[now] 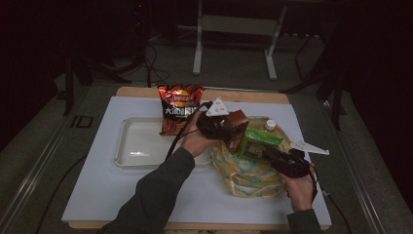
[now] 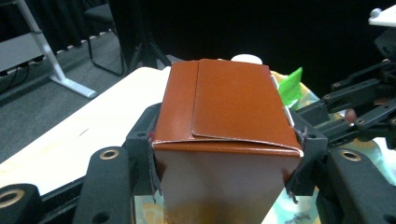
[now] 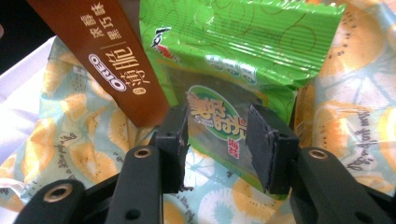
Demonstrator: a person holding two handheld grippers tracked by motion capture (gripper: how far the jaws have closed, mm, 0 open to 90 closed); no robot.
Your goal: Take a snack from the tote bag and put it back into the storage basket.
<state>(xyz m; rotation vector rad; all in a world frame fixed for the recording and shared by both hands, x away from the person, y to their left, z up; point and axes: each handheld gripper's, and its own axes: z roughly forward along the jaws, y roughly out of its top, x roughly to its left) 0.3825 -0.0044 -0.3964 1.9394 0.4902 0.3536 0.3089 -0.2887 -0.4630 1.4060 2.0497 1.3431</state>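
The brown box (image 2: 224, 140) is a tall, sharp-edged cardboard carton with a glossy rust-brown skin, a folded flap seam across its top and white "OREO" lettering down one side. The left gripper (image 2: 224, 168) clamps it, one black pad pressed on each side wall, and holds it raised over the fruit-print bag (image 1: 248, 178) near the middle of the bench (image 1: 102, 190); in the high view the box sits at about 3 o'clock from the person's left hand (image 1: 195, 141).

The green packet (image 3: 243, 60) is crinkly, shiny foil with fine ribbing, a crimped top seal and a red-and-white logo. It lies just at 4 o'clock of the box, resting on the bag. The right gripper (image 3: 217, 140) has its jaws on either side of the packet's lower end; the pads stand close against the film, but I cannot tell whether they press it.

The bag is soft, rumpled cloth or plastic, pale blue with yellow citrus and kiwi slices. At 10 o'clock from it lies a shallow white plastic tray (image 1: 126, 146) with rounded corners, and a puffy red chip bag (image 1: 178, 105) stands on the tray's far edge.
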